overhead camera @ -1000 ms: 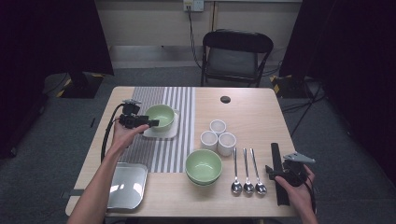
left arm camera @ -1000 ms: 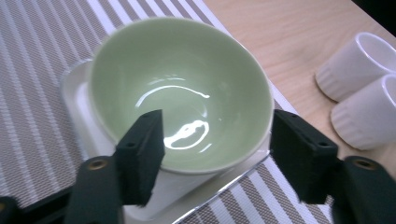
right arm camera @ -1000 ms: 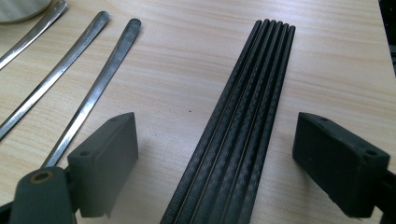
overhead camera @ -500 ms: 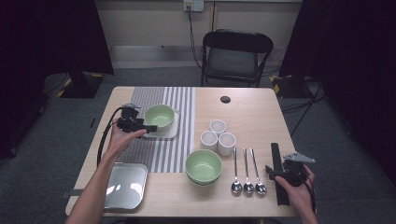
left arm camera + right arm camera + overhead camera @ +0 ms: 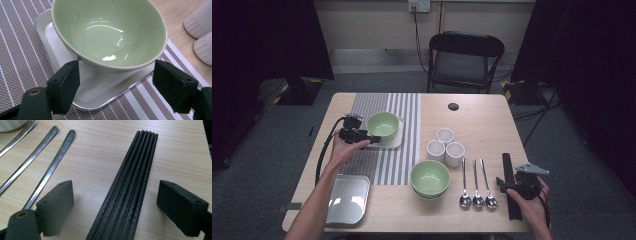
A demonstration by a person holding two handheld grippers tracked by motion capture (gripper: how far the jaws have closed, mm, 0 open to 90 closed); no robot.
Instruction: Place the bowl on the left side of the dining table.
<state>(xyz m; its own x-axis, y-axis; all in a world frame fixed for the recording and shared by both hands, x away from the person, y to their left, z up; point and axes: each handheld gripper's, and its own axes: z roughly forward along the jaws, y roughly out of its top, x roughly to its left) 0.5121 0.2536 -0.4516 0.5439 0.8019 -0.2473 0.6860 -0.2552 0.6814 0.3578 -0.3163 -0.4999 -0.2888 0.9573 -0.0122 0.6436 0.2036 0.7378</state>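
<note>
Left gripper (image 5: 371, 139), jaws wide and just closing slightly, at nine o'clock of pale green ceramic bowl (image 5: 382, 124) on small white tray (image 5: 393, 143); right gripper (image 5: 507, 180) wide over black ribbed chopsticks (image 5: 127, 187).

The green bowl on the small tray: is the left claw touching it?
Apart. The left gripper view shows the left claw open, the green bowl beyond it.

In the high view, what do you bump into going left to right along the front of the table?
Metal tray → stacked green bowls → three spoons → black chopsticks under the right gripper.
</note>
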